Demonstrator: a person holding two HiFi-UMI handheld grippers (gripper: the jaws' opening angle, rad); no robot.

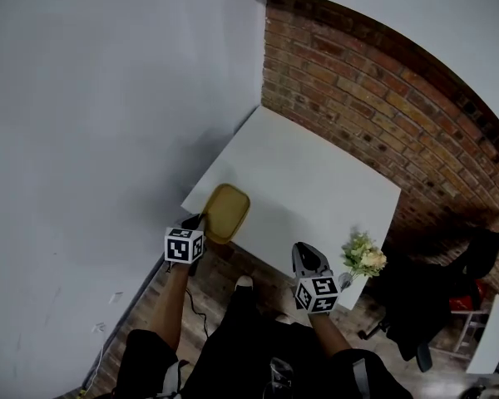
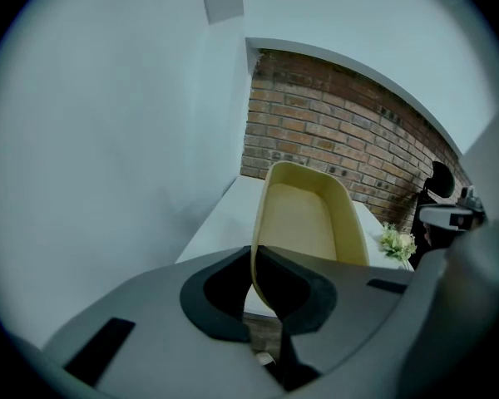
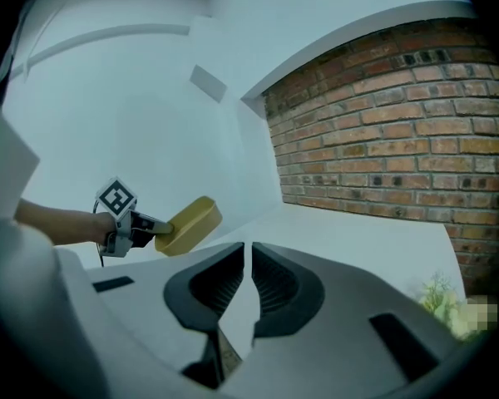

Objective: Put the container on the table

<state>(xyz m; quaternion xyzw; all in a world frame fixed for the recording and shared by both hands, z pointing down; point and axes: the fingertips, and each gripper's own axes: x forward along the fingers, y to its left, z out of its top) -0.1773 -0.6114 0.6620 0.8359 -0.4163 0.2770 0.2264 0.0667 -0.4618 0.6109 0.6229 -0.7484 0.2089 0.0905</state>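
Note:
The yellow oblong container [image 1: 225, 211] hangs tilted over the near left corner of the white table [image 1: 316, 173]. My left gripper [image 1: 201, 223] is shut on the rim of its near end. In the left gripper view the container [image 2: 309, 221] rises from the jaws with its hollow side showing, the rim pinched between the pads. My right gripper [image 1: 304, 254] is at the table's near edge, to the right, shut with nothing in it. The right gripper view shows the container [image 3: 188, 225] held up in the left gripper [image 3: 126, 225] above the table [image 3: 349, 227].
A bunch of pale flowers [image 1: 364, 258] stands at the table's near right corner. A brick wall [image 1: 374, 98] runs behind the table and a white wall [image 1: 108, 98] along its left. A dark office chair [image 1: 428, 302] is on the right. Wooden floor [image 1: 224, 277] lies below.

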